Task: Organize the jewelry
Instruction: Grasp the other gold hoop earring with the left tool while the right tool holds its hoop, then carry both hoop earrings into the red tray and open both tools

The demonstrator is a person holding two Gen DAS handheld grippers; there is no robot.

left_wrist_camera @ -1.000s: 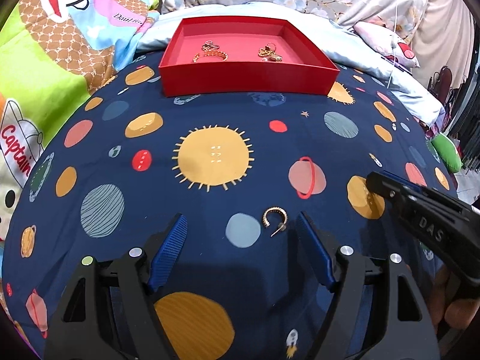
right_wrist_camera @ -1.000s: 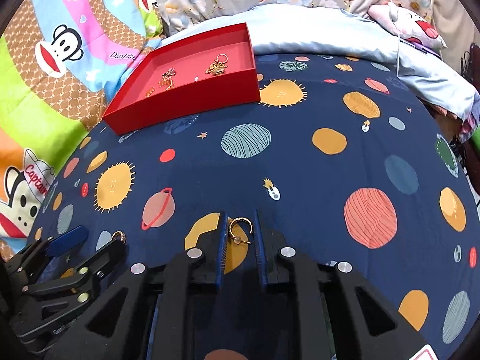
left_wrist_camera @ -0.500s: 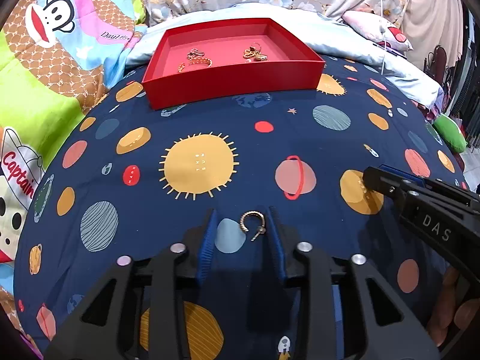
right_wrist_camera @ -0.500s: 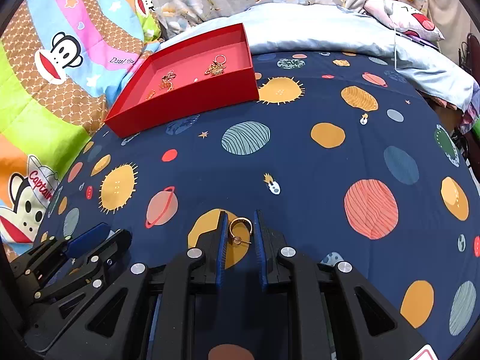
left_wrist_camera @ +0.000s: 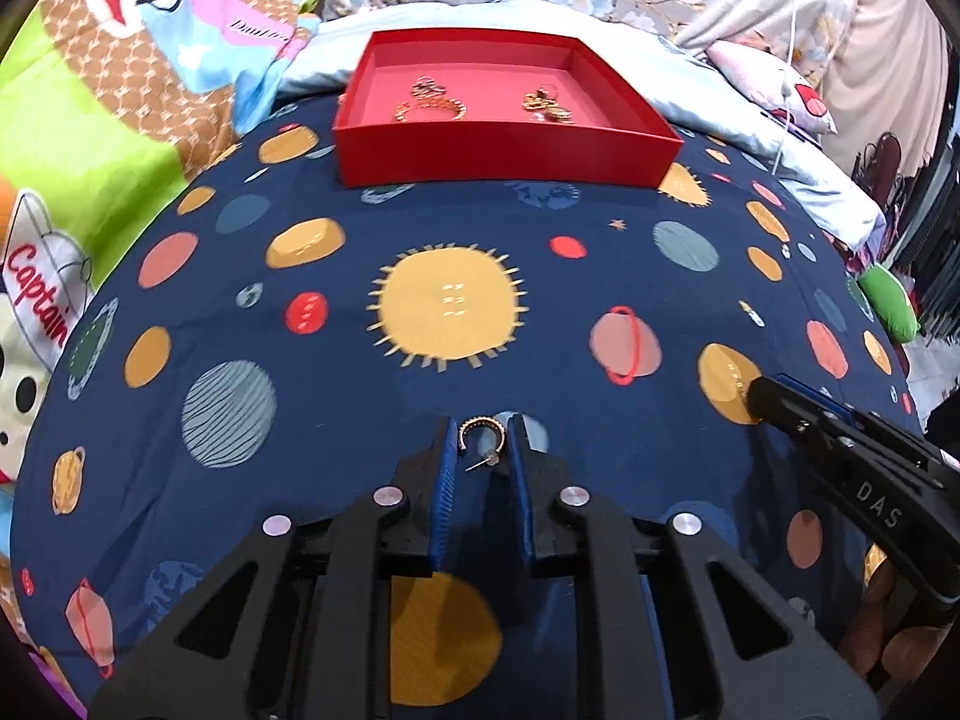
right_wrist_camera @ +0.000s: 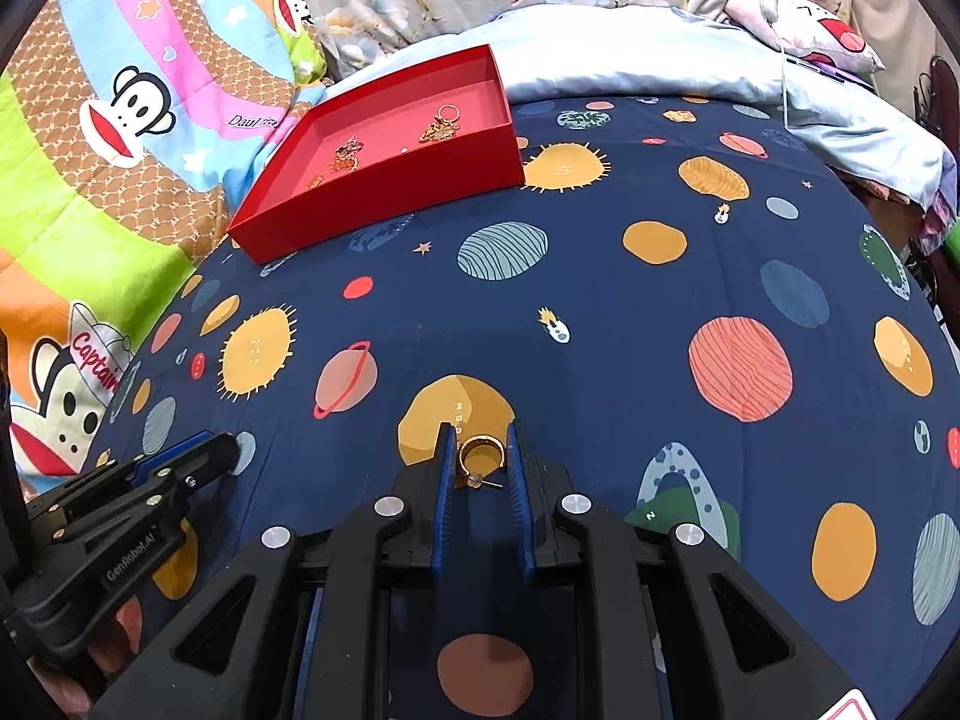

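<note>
At the bottom centre of the left wrist view, the left gripper (left_wrist_camera: 483, 438) is closing its jaws on a gold hoop earring (left_wrist_camera: 480, 431), whose sides touch both blue pads above the navy planet-print bedspread (left_wrist_camera: 336, 360). The right gripper (right_wrist_camera: 482, 450), bottom centre of its own view, is clamped narrowly on a second gold earring (right_wrist_camera: 478, 457). A red tray (left_wrist_camera: 498, 150) holding more jewelry (left_wrist_camera: 429, 105) sits at the upper centre.

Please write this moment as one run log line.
left gripper: closing on hoop earring | right gripper: holding second hoop earring | red tray: jewelry inside
</note>
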